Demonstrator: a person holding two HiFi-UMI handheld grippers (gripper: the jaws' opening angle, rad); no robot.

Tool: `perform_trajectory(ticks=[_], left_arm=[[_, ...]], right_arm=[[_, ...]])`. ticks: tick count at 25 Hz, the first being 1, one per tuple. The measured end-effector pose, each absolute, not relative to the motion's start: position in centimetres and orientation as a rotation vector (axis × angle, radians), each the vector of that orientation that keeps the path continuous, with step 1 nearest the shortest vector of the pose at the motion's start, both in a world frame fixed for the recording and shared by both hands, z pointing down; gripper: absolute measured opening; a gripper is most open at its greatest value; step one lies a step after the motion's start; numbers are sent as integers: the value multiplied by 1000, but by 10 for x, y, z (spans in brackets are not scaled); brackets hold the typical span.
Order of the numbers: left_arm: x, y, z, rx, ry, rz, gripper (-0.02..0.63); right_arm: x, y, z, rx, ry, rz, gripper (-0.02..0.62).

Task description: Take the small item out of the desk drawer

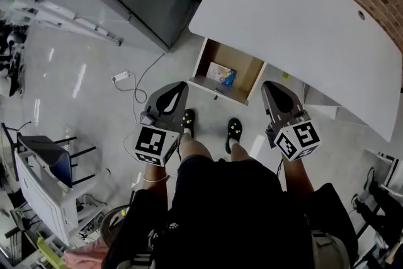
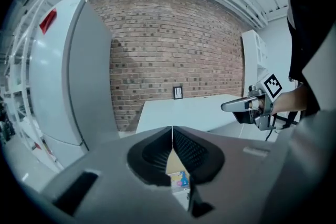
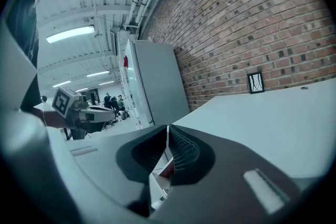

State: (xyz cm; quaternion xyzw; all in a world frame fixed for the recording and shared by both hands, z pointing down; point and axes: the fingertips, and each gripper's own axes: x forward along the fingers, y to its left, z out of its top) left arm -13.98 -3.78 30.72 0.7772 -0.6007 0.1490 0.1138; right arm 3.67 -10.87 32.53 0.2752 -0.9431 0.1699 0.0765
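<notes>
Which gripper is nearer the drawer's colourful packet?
Left, slightly: the left gripper sits at the left corner of the wooden drawer, the right gripper at its right corner, farther from the colourful packet.

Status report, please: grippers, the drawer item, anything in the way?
Left gripper shut, empty. Right gripper shut, empty. Small item lying in open drawer. Nothing covering it.

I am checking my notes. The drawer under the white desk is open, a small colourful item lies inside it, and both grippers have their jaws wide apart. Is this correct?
Only the jaws are wrong: the left gripper and the right gripper are both shut and empty, as each gripper view shows. The drawer is open, with the small colourful item inside.
</notes>
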Motion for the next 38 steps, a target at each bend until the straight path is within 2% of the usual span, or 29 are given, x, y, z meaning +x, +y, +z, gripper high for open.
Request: perform_trajectory(ticks=[13,29,38], left_arm=[[-159,-84,382,2418,-1440,599,6],[-159,-131,495,2467,-1197,828,23],[-155,-152,530,2427,-1144,769,40]], right_arm=[[20,-111,393,1057,-2653,588,14],[4,-140,471,1109,-2546,632,23],[3,-141,509,1108,-2493,676,28]])
